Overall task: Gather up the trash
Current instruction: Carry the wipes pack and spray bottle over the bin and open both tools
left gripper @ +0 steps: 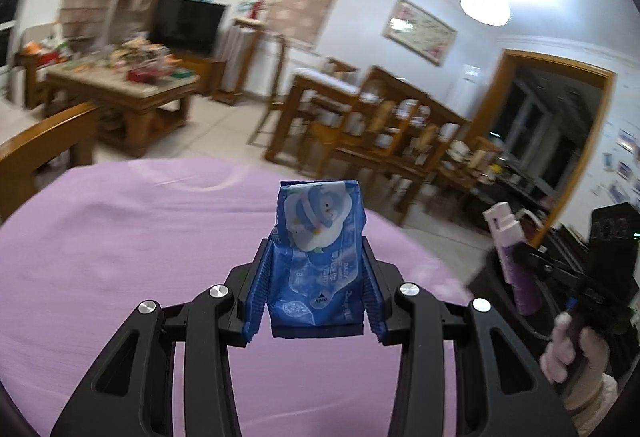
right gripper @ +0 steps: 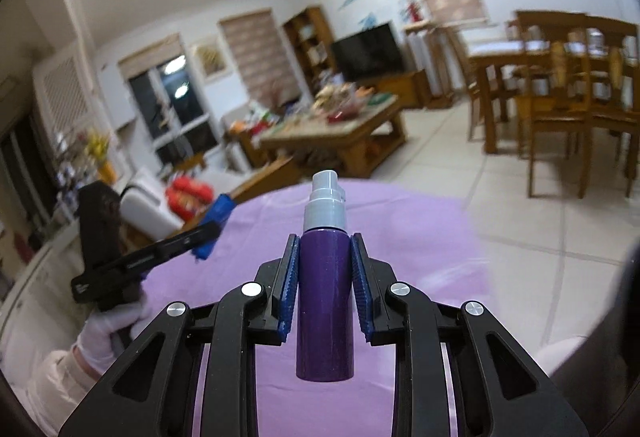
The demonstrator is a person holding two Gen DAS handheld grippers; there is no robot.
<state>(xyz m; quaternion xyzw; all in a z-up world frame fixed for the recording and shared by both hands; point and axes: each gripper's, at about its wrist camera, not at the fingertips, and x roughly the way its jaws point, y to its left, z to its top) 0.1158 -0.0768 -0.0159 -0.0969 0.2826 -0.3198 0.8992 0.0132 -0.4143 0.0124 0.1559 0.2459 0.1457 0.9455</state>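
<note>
My left gripper point(left gripper: 318, 257) is shut on a blue wipes packet point(left gripper: 318, 245) with a cartoon picture, held upright above the purple tablecloth point(left gripper: 120, 257). My right gripper point(right gripper: 325, 249) is shut on a purple spray bottle point(right gripper: 325, 297) with a grey pump top, its blue pads pressing both sides. In the left wrist view the right gripper point(left gripper: 520, 257) with the bottle point(left gripper: 516, 265) shows at the right edge, held by a gloved hand point(left gripper: 572, 349). In the right wrist view the left gripper point(right gripper: 204, 233) with the blue packet point(right gripper: 216, 221) appears at the left.
A purple-covered round table point(right gripper: 420, 237) lies below both grippers. Beyond it stand a cluttered wooden coffee table point(left gripper: 124, 93), a television point(left gripper: 188, 23), and a wooden dining table with chairs point(right gripper: 560, 85). Tiled floor point(right gripper: 540, 217) lies to the right.
</note>
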